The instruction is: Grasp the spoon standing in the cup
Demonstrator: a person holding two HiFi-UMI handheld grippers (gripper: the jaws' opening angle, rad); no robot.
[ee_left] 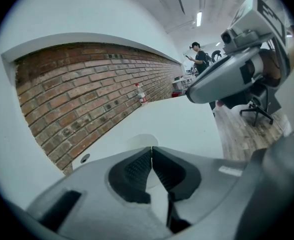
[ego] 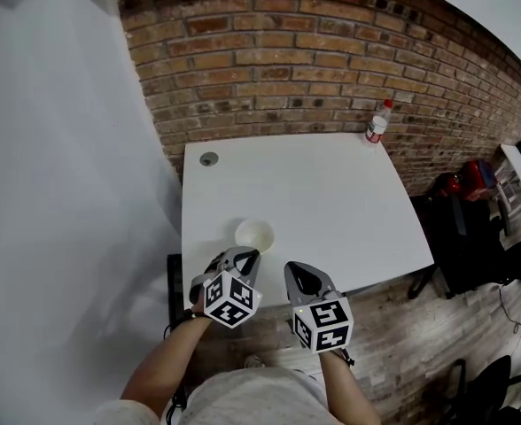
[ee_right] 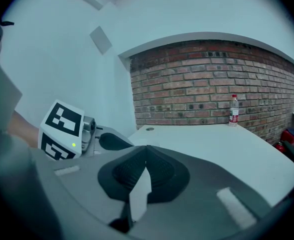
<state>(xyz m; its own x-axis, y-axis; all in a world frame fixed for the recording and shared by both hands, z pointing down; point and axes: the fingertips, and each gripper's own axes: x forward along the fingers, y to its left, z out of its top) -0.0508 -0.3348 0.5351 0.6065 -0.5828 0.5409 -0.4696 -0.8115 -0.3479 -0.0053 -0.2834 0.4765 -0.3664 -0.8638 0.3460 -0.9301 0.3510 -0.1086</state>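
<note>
A white paper cup (ego: 253,235) stands near the front left of the white table (ego: 331,202). No spoon shows in it from the head view. My left gripper (ego: 246,256) sits just in front of the cup, shut with nothing between its jaws. My right gripper (ego: 299,270) hangs at the table's front edge, to the right of the cup, also shut and empty. In the left gripper view the jaws (ee_left: 151,149) meet, and the cup's rim (ee_left: 137,138) peeks just beyond them. In the right gripper view the jaws (ee_right: 146,148) are pressed together.
A plastic water bottle (ego: 377,122) stands at the table's back right corner, against the brick wall (ego: 314,51). A round cable hole (ego: 209,158) lies at the back left. Bags and chairs (ego: 464,193) crowd the floor on the right. A person (ee_left: 201,59) stands far off.
</note>
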